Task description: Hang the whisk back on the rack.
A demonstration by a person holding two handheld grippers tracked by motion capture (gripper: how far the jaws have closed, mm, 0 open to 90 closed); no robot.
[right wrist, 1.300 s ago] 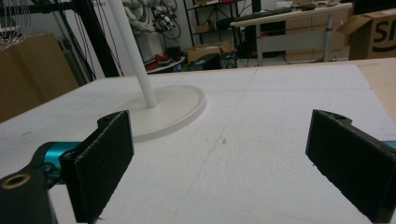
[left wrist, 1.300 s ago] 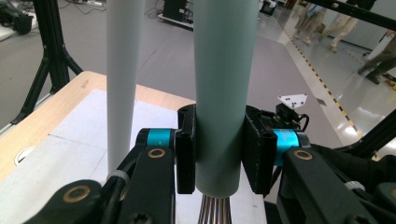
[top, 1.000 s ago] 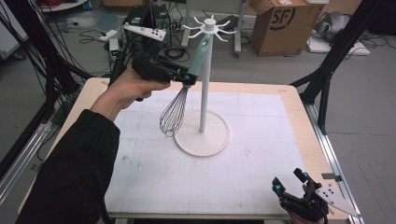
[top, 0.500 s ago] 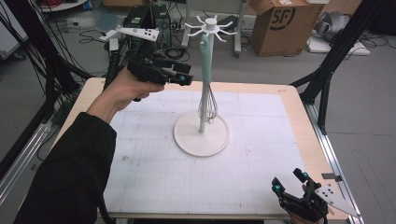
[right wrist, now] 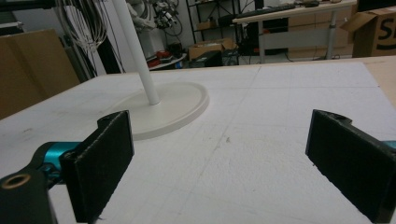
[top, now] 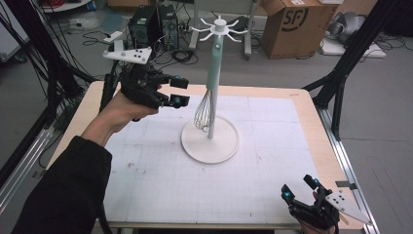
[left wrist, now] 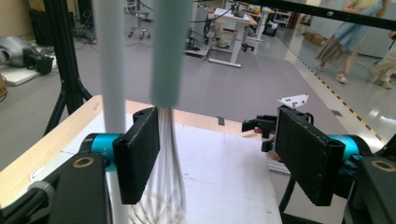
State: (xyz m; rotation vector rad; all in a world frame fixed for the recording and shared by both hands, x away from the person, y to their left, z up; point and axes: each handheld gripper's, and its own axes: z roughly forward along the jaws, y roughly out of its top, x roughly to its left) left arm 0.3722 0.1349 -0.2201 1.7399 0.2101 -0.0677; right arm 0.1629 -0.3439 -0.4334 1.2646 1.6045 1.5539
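Observation:
A whisk with a mint-green handle (top: pixel 213 68) hangs from a hook of the white stand (top: pixel 210 141), its wires (top: pixel 203 114) beside the pole. My left gripper (top: pixel 178 92) is just left of the whisk, apart from it. Its jaws have just been opening and hold nothing. In the left gripper view the whisk handle (left wrist: pixel 170 51) and the pole (left wrist: pixel 109 60) stand ahead of the open left gripper (left wrist: pixel 217 158), near its left pad. My right gripper (top: pixel 299 190) rests open at the table's front right corner. In the right gripper view, the right gripper (right wrist: pixel 219 163) faces the stand base (right wrist: pixel 173 109).
A white gridded mat (top: pixel 146 180) covers the wooden table (top: pixel 311 126). Black frame legs (top: pixel 341 83) stand at the table's right and left. A cardboard box (top: pixel 292 24) and cables lie on the floor beyond the far edge.
A second ago my left gripper held the tilted whisk by its handle. The whisk now hangs straight on the stand, and the gripper has opened and drawn back to the left.

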